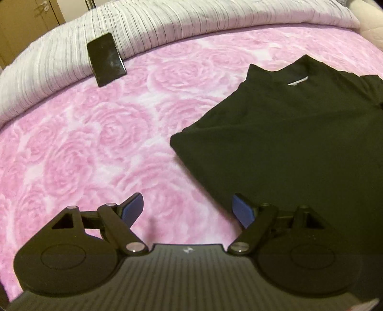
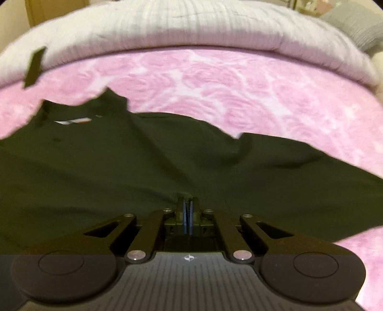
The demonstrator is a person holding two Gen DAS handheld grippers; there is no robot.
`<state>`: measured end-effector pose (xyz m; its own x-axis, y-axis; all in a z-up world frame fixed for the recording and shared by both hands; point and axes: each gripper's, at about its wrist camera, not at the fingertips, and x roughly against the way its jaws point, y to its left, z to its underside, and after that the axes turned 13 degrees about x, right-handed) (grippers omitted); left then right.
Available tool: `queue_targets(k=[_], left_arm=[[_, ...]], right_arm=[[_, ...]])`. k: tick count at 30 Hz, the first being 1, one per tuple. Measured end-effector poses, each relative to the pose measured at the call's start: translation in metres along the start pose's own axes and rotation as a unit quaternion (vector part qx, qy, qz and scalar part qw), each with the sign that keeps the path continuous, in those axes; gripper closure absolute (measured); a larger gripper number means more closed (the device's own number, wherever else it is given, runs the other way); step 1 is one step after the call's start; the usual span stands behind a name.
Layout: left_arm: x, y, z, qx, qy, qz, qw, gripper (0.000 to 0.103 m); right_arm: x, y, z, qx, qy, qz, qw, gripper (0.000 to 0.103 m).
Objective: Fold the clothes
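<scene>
A black T-shirt [image 1: 294,134] lies on the pink rose-patterned bed cover [image 1: 95,143], collar and white label toward the far side. Its left side looks folded in, giving a straight left edge. My left gripper [image 1: 188,210] hovers open over the cover just left of the shirt's near corner, with nothing between its blue pads [image 1: 241,210]. In the right wrist view the black T-shirt [image 2: 143,162] fills the middle. My right gripper [image 2: 188,205] is shut, pinching a fold of the shirt's cloth, which puckers at the fingertips.
A black phone [image 1: 106,58] leans against the rolled white striped blanket [image 1: 167,26] at the far edge of the bed; the phone [image 2: 34,67] also shows far left. A wooden cabinet [image 1: 40,12] stands beyond. A grey cushion [image 2: 352,24] sits far right.
</scene>
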<state>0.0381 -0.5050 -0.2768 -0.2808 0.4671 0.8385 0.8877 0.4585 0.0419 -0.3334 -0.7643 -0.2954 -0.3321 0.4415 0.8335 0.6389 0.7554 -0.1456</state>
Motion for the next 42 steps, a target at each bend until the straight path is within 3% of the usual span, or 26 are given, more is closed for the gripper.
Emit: queue_targets(k=[3, 9, 11, 13, 16, 21, 25, 30, 35, 38, 42], left_arm=[[-0.016, -0.001, -0.007, -0.009, 0.004, 0.002, 0.9999, 0.024], [-0.009, -0.001, 0.004, -0.017, 0.013, -0.019, 0.9996, 0.024], [0.010, -0.003, 0.011, -0.020, 0.008, -0.023, 0.9995, 0.024], [0.026, -0.011, 0.021, -0.023, 0.006, -0.011, 0.9997, 0.024], [0.035, -0.026, 0.036, -0.038, 0.014, -0.001, 0.9992, 0.023], [0.017, -0.028, 0.057, -0.064, 0.041, -0.045, 0.9961, 0.023], [0.034, -0.016, 0.060, -0.057, 0.046, -0.052, 0.9960, 0.025], [0.065, -0.023, 0.058, -0.072, 0.024, -0.032, 0.9966, 0.025], [0.077, -0.061, 0.051, -0.109, 0.007, 0.009, 0.9939, 0.023], [0.080, -0.092, 0.045, -0.131, -0.001, 0.032, 0.9909, 0.023], [0.085, -0.145, 0.030, -0.155, -0.016, 0.057, 0.9861, 0.017]], right_arm=[[0.000, 0.002, 0.001, 0.010, -0.001, 0.027, 1.000, 0.103], [-0.004, -0.001, 0.000, 0.006, 0.016, 0.019, 1.000, 0.100], [-0.003, -0.002, 0.001, 0.001, 0.019, 0.021, 1.000, 0.078], [0.005, 0.000, 0.002, -0.006, 0.013, 0.031, 0.999, 0.072], [0.021, 0.006, 0.006, -0.015, -0.001, 0.025, 1.000, 0.072], [0.033, 0.032, 0.023, -0.002, 0.002, -0.021, 1.000, 0.072], [0.039, 0.043, 0.033, -0.009, 0.015, -0.033, 0.999, 0.072], [0.072, 0.043, 0.045, -0.041, 0.015, -0.019, 0.999, 0.062], [0.119, 0.026, 0.059, -0.091, 0.009, 0.018, 0.996, 0.059], [0.144, 0.000, 0.071, -0.115, 0.001, 0.047, 0.992, 0.052], [0.162, -0.055, 0.091, -0.174, 0.004, 0.091, 0.981, 0.050]])
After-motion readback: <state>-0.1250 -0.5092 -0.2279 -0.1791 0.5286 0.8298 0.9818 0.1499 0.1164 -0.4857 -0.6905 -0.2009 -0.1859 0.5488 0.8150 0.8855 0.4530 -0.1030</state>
